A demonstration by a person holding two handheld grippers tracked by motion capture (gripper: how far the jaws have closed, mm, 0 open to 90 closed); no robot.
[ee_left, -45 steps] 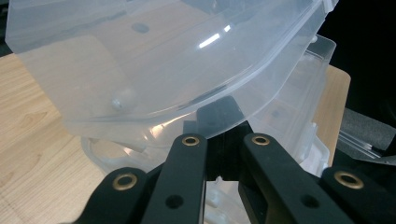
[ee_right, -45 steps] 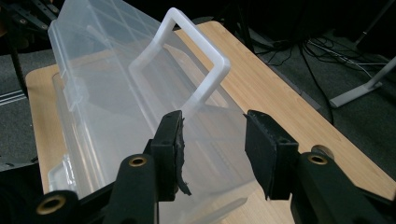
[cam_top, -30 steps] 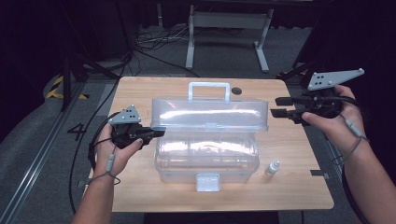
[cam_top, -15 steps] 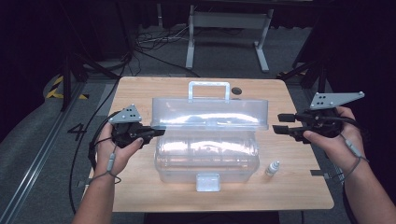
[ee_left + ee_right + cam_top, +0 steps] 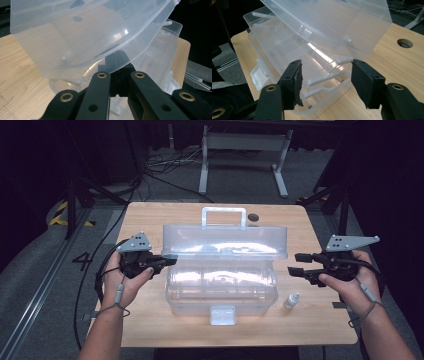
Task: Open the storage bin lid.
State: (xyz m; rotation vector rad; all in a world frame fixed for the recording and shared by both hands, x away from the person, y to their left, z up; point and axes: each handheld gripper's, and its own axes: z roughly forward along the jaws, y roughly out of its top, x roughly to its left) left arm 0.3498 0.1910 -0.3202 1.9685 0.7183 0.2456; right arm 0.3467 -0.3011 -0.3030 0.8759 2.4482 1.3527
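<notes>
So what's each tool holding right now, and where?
The left tool is shut on the clear lid at its left end edge. The right tool is open, holding nothing, beside the box.

A small bottle (image 5: 291, 300) stands on the table (image 5: 320, 330), just right of the box (image 5: 222, 287).

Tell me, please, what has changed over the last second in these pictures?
The right gripper came down from beside the lid toward the near right side of the clear box, jaws open. The left gripper stayed shut on the lid's left edge; the small bottle stayed put.
</notes>
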